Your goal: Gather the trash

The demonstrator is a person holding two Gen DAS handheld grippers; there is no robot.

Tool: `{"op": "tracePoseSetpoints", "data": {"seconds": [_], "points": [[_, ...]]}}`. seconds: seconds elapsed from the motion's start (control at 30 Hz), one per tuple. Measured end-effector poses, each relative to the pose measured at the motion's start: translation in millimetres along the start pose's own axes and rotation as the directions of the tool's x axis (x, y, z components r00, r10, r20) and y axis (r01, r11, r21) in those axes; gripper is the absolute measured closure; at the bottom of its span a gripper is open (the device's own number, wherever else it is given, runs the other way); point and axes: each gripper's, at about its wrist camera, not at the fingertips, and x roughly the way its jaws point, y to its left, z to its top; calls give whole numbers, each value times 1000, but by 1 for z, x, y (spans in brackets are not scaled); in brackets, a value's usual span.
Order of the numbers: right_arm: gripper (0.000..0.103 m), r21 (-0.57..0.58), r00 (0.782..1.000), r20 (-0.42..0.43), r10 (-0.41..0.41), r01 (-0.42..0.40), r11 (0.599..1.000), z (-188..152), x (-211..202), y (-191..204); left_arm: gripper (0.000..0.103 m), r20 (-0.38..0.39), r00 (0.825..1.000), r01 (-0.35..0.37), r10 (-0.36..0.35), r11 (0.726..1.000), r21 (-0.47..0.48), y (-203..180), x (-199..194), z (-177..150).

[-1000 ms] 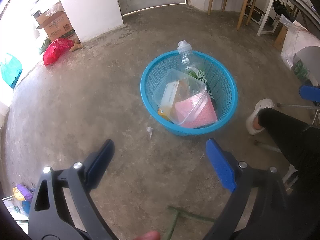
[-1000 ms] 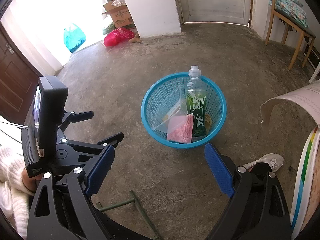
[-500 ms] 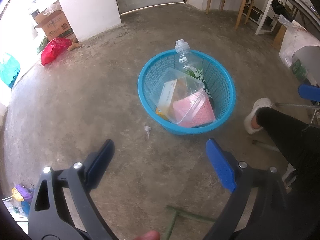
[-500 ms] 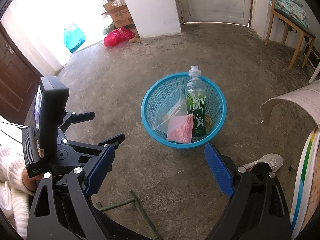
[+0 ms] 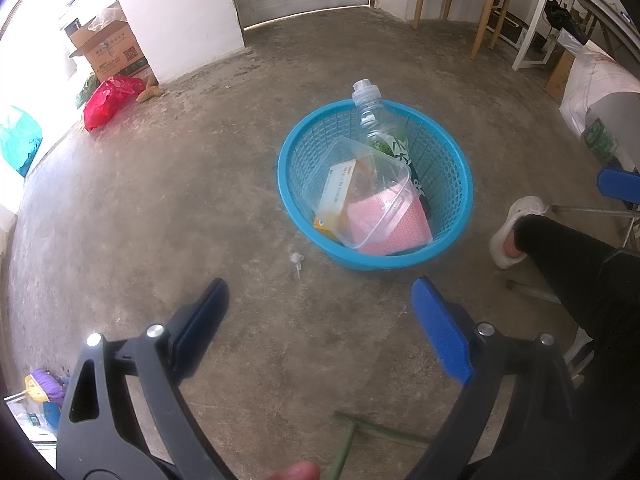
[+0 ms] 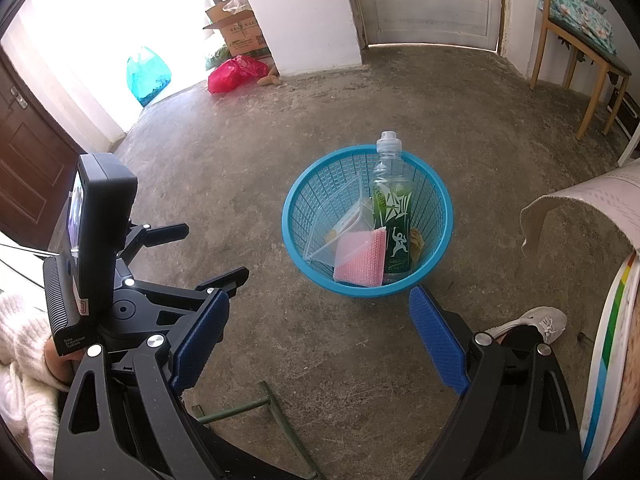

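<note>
Basket (image 5: 448, 216), blue plastic, sits mid-frame on the concrete floor (image 5: 160, 208), and it's loaded: a clear bottle (image 6: 391, 208) with a green label stands upright inside, cap poking above the rim, a clear plastic container (image 5: 360, 196) leans beside it, a pink cloth (image 6: 360, 258) tucked at the near side. Just lower left of the basket in the left wrist view, one small white scrap (image 5: 296, 259) lies on the floor. Left gripper (image 5: 320, 316) hangs above the floor, jaws spread wide, nothing between them. Right gripper (image 6: 318, 326) likewise, jaws well apart and empty, basket just beyond its tips. White shoe (image 5: 514, 228) at the right. Red bag (image 5: 108, 100) by the wall, upper left
</note>
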Motion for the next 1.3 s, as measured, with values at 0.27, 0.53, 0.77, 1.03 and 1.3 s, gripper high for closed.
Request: {"op": "tracePoseSetpoints", "data": {"seconds": [0.27,0.53,0.77,1.03,1.3], "points": [[14,1,1000,1,0,0,1000,0,0,0,14,-1,1000,0,0,1000,1,0,1,0],[14,1,1000,0,0,0,1000,0,0,0,14,-2,1000,1,-1,1000,-3,1,1,0],[14,0,1000,0,0,0,1000,0,0,0,14,-12,1000,4,-4,1000,-3,0,2,-2],[14,-1,1000,-1,0,0,1000,0,0,0,14,-11,1000,6,-6,1000,-3,-2,2,-3],[14,0,1000,1,0,0,1000,1,0,0,14,-14,1000,8,-8,1000,-11,0,0,-2]]}}
